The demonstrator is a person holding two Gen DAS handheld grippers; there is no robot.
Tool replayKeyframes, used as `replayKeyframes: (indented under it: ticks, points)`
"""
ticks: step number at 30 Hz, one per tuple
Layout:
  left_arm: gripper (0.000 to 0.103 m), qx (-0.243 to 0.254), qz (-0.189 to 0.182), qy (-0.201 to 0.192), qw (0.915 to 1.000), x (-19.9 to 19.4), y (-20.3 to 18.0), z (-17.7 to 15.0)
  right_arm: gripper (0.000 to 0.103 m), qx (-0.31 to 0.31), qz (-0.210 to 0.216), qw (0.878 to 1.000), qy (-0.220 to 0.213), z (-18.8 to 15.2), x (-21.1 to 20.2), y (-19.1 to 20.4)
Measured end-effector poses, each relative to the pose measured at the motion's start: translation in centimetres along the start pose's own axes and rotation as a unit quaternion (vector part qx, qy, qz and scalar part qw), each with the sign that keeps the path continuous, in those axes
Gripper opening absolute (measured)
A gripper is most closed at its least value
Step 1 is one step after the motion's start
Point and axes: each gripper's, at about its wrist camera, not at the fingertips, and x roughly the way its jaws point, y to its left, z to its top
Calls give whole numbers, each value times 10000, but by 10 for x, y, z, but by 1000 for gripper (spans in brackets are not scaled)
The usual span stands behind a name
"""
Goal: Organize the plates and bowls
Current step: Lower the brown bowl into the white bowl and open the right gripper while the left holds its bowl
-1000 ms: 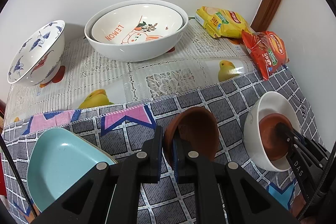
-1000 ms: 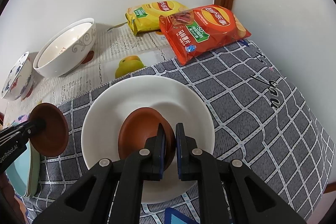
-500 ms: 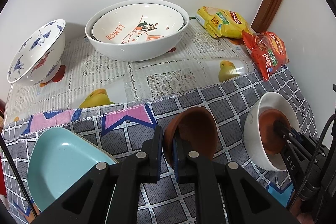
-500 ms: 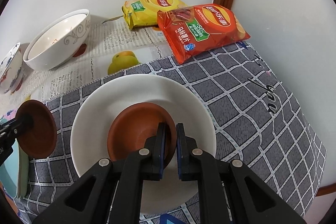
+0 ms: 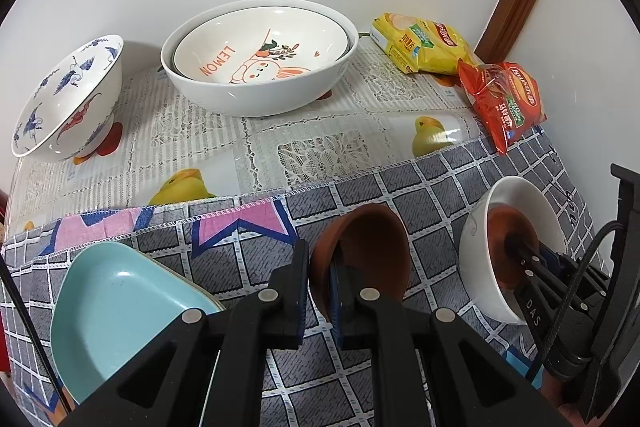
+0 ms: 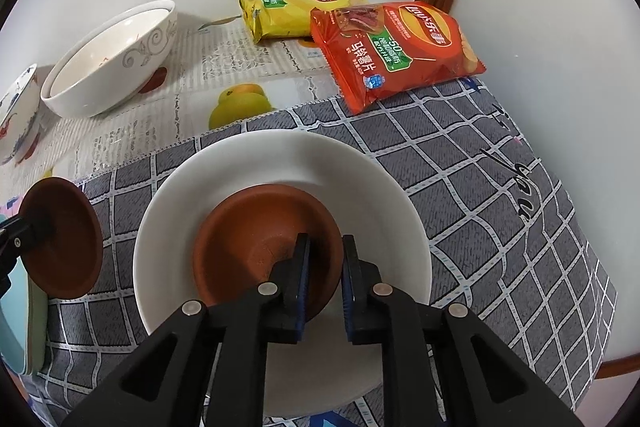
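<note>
The left claw grips a brown bowl's rim; the right claw, jaws just opening, straddles another brown bowl in the white bowl.

Matt terracotta saucer; glossy white bowl; woven cloth.

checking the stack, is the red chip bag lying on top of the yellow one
Yes, in the right wrist view the red bag overlaps the near corner of the yellow bag.
</note>
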Motion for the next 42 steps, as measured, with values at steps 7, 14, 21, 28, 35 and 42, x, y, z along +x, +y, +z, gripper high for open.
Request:
replayKeyframes:
  ticks: [7, 14, 21, 28, 35, 42]
  points:
    - [10, -3, -8, 5, 10000, 0, 0, 0, 17, -104, -155, 9998, 29, 1, 3, 4]
    - [10, 17, -42, 27, 10000, 0, 0, 0, 18, -133, -242, 9996, 89, 2, 5, 5]
    - [11, -17, -70, 28, 10000, -2, -1, -1, 20, -196, -344, 9991, 116, 2, 6, 6]
    - [11, -8, -88, 27, 10000, -4, 0, 0, 20, -287, -389, 9987, 168, 4, 8, 7]
    - [11, -6, -99, 25, 9999, -5, 0, 0, 21, -317, -437, 9983, 227, 4, 7, 7]
    - [11, 42, -126, 19, 9999, -5, -2, 0, 24, -347, -398, 9983, 242, 3, 6, 8]
